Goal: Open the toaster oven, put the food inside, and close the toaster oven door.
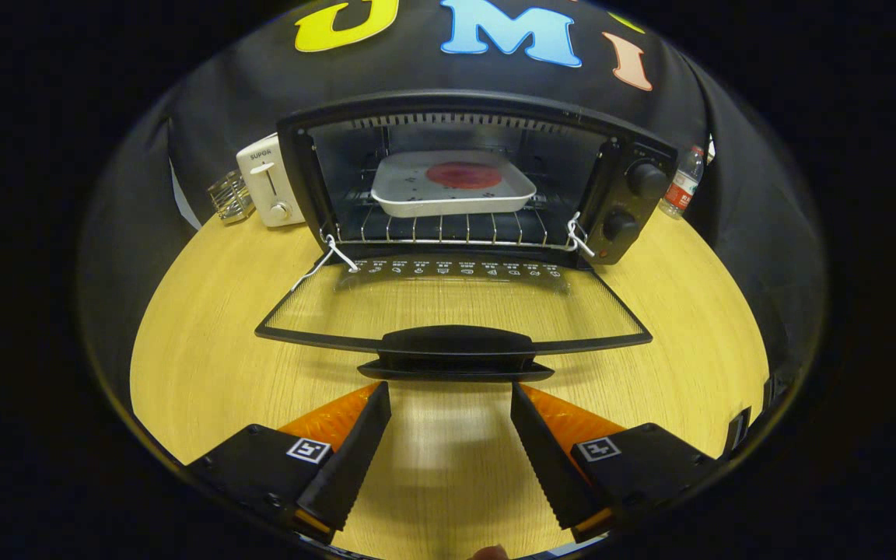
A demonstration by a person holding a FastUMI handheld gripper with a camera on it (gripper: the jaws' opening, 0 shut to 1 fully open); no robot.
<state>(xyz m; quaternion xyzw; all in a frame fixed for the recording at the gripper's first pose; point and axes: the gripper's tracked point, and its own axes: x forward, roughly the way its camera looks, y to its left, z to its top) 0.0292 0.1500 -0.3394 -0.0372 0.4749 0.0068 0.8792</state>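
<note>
A black toaster oven [635, 194] stands on the wooden table with its glass door [456, 307] folded down flat toward me. On the wire rack [448, 228] inside rests a white square tray [452, 190] holding a round red piece of food [463, 174]. The door's black handle [456, 350] lies just ahead of my fingertips. My gripper [452, 389] is open, with bare table between its fingers, just short of the handle and touching nothing.
A white pop-up toaster [267, 189] and a small wire holder [230, 197] stand left of the oven. A plastic bottle [681, 187] stands behind its right side. The light wood table [199, 342] extends on both sides of the open door.
</note>
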